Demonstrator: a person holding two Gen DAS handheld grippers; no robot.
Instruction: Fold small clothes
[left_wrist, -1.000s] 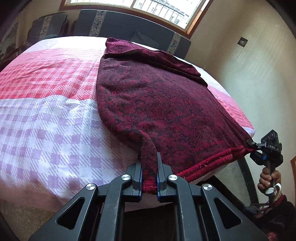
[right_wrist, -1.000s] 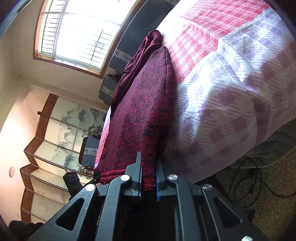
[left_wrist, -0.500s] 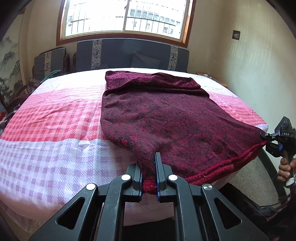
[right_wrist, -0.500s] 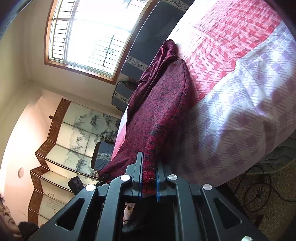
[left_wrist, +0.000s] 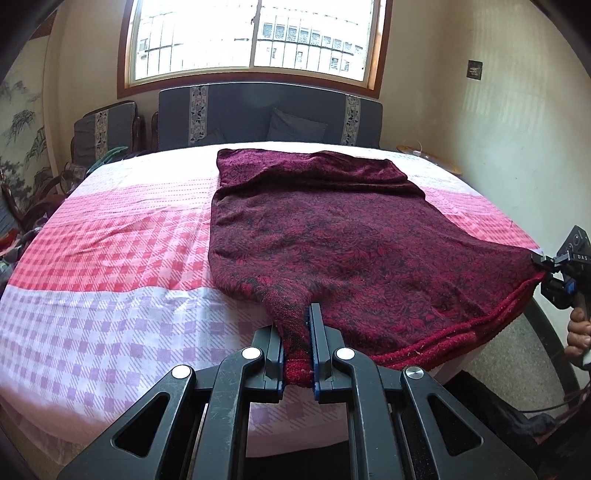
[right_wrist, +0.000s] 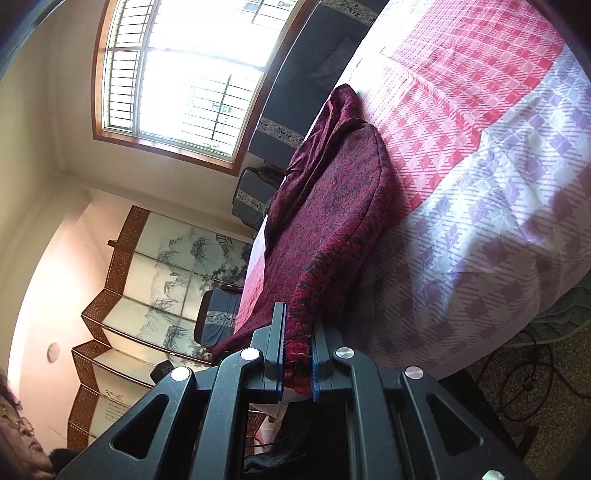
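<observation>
Dark red patterned knit garment (left_wrist: 325, 236) lies spread flat on the right half of the bed, its far end bunched in a soft fold towards the headboard, its near ribbed hem running along the bed's near edge and sagging between two held corners. The left gripper (left_wrist: 298, 354) has its jaws pressed together on the near left corner of the hem, the fabric drawn into a narrow neck between them. The right gripper (right_wrist: 297, 363) pinches the opposite near corner the same way; in the left view it shows at the far right, held in a hand (left_wrist: 578, 332), with the corner pulled just past the side of the bed.

Beneath the garment is the pink, red and lilac checked bedspread (left_wrist: 110, 277); beyond stand a dark blue upholstered headboard (left_wrist: 258, 110) and a bright window (left_wrist: 251, 37).

Judging from this, a fold of the hem towards the far end comes next. The risks: uneven lifting would skew the fold line; the thick knit could slip out of a narrow pinch under its own weight; and the bunched far end may leave a lump under the folded layer.
</observation>
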